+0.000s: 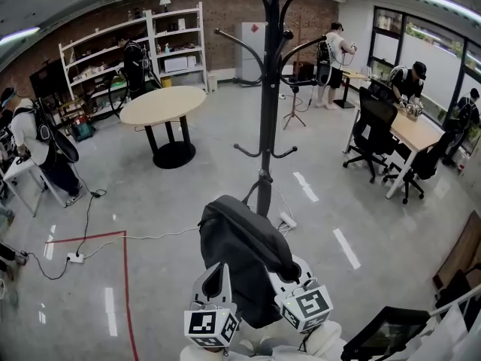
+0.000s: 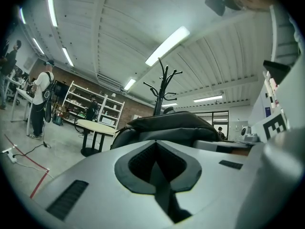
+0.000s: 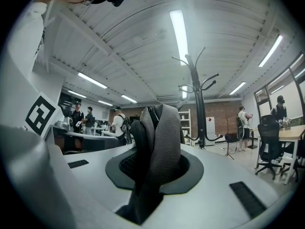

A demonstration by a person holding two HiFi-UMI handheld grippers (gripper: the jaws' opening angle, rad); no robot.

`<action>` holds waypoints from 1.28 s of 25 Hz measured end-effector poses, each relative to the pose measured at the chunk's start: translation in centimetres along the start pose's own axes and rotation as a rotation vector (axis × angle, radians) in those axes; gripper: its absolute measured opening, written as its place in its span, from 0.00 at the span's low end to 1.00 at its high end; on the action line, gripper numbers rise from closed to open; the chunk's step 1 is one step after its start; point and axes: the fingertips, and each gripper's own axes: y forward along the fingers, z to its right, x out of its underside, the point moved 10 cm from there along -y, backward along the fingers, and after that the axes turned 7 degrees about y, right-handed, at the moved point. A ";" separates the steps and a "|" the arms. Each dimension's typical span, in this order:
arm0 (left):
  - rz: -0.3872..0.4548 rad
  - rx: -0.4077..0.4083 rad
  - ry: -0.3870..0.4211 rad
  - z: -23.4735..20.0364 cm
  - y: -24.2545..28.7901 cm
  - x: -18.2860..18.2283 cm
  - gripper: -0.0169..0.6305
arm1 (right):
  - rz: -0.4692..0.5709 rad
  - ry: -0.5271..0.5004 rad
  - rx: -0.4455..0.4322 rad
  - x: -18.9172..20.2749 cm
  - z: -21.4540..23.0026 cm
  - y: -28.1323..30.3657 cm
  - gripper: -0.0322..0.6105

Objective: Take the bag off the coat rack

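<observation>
The black bag (image 1: 244, 254) hangs free of the coat rack (image 1: 268, 111), in front of its pole and close to me, between both grippers. My right gripper (image 1: 288, 277) is at the bag's right side, shut on a grey mesh strap (image 3: 159, 142) that stands up between its jaws. My left gripper (image 1: 219, 271) rests against the bag's left side with its jaws closed together. In the left gripper view the bag (image 2: 167, 128) lies just beyond the left gripper (image 2: 155, 144), and nothing shows between its jaws. The rack's hooks (image 3: 198, 104) are bare.
A round table (image 1: 161, 104) stands back left, with shelves (image 1: 135, 43) behind it. Desks and office chairs (image 1: 376, 130) fill the right side, with people working there. Red floor tape (image 1: 124, 277), a cable and power strips (image 1: 75, 258) lie to the left. A dark case (image 1: 383, 333) sits bottom right.
</observation>
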 end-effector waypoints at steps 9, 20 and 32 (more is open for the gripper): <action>0.009 -0.006 0.005 1.9 0.6 -0.1 0.03 | 0.013 0.003 -0.019 -0.4 1.4 -1.0 0.18; 0.015 0.012 0.023 2.9 1.4 -0.4 0.03 | -0.001 0.005 -0.014 -0.2 2.4 -0.9 0.18; 0.023 0.008 0.019 2.8 1.2 -0.3 0.03 | 0.010 -0.014 -0.018 -0.5 2.3 -0.5 0.18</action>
